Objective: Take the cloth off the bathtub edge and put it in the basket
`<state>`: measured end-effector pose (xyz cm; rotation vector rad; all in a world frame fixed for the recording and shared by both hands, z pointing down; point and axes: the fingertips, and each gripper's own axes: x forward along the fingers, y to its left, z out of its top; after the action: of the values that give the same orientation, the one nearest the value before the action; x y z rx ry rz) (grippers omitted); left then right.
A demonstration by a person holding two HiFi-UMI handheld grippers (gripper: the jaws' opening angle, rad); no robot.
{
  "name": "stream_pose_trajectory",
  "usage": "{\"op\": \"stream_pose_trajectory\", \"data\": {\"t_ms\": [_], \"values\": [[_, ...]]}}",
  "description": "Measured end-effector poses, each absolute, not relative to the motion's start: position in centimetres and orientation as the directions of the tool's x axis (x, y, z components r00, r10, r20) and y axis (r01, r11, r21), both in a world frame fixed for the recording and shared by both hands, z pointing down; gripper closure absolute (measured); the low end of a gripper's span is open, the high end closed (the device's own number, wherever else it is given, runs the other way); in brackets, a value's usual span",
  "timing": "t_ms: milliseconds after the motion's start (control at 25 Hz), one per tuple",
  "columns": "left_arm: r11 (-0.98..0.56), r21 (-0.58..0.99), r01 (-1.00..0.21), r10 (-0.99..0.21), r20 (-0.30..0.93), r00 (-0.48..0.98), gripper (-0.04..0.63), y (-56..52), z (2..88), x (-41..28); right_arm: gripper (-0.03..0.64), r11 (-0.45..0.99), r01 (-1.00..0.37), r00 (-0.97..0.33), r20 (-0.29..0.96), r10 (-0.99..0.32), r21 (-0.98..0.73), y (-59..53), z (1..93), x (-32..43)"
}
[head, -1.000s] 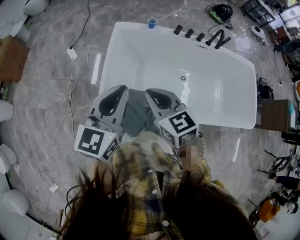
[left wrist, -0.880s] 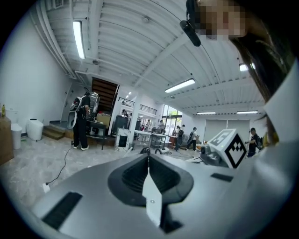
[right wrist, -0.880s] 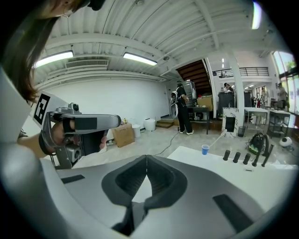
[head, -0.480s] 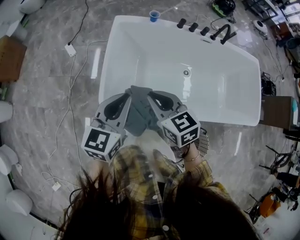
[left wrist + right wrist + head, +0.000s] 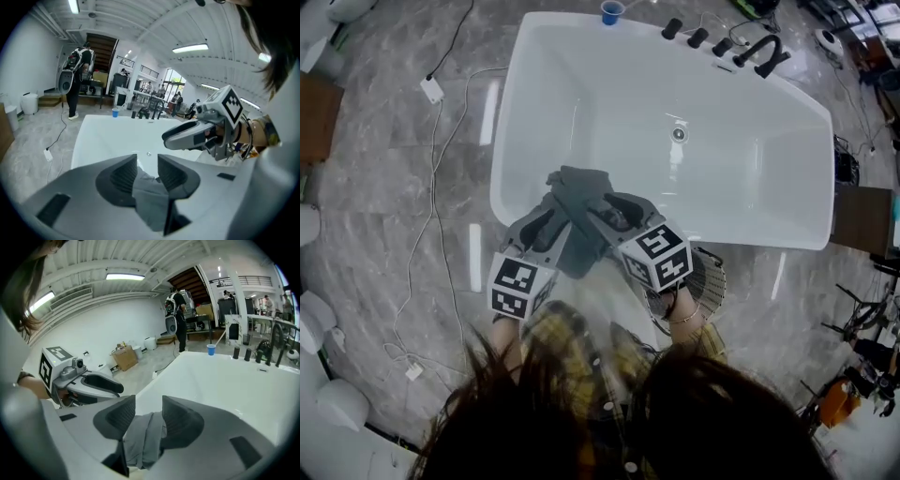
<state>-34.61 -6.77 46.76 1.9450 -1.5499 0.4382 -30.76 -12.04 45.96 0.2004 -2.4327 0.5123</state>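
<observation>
A grey cloth (image 5: pixel 579 214) hangs bunched between my two grippers over the near rim of the white bathtub (image 5: pixel 501 187). My left gripper (image 5: pixel 555 195) points at it from the left and my right gripper (image 5: pixel 592 201) from the right, tips close together. In the left gripper view the jaws (image 5: pixel 147 164) have just been opening, and the cloth (image 5: pixel 151 197) lies loose in the gap. The right gripper's jaws (image 5: pixel 149 406) have also just been opening, with folds of the cloth (image 5: pixel 143 439) between them. A wire basket (image 5: pixel 709 281) stands on the floor beside the person's right hand.
A blue cup (image 5: pixel 611 11) and dark taps (image 5: pixel 731 49) sit on the tub's far rim. A cable with a white adapter (image 5: pixel 431 89) runs over the marble floor at left. A person (image 5: pixel 77 77) stands far behind the tub. A brown box (image 5: pixel 317 112) is at the left.
Both grippers have come down with the cloth toward the tub's near rim. Their jaws, closed on the cloth before, now stand apart with the cloth still between them.
</observation>
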Motion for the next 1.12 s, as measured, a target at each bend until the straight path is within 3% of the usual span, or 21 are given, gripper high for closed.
{"op": "stream_pose_trajectory", "data": {"t_ms": [400, 800, 1120], "values": [[-0.107, 0.302, -0.947, -0.659, 0.692, 0.294, 0.434, -3.7, 55.9, -33.7, 0.362, 0.891, -0.269, -0.731, 0.68, 0.057, -0.364, -10.6, 54.6, -29.7], [-0.076, 0.33, -0.941, -0.531, 0.785, 0.318, 0.264, -2.5, 63.4, -32.9, 0.274, 0.891, -0.284, -0.613, 0.782, 0.116, -0.355, -9.3, 63.2, -29.0], [-0.06, 0.308, -0.949, -0.45, 0.841, 0.301, 0.239, -1.6, 67.7, -32.8, 0.248, 0.891, -0.275, -0.527, 0.832, 0.174, -0.36, -8.8, 67.5, -28.3]]}}
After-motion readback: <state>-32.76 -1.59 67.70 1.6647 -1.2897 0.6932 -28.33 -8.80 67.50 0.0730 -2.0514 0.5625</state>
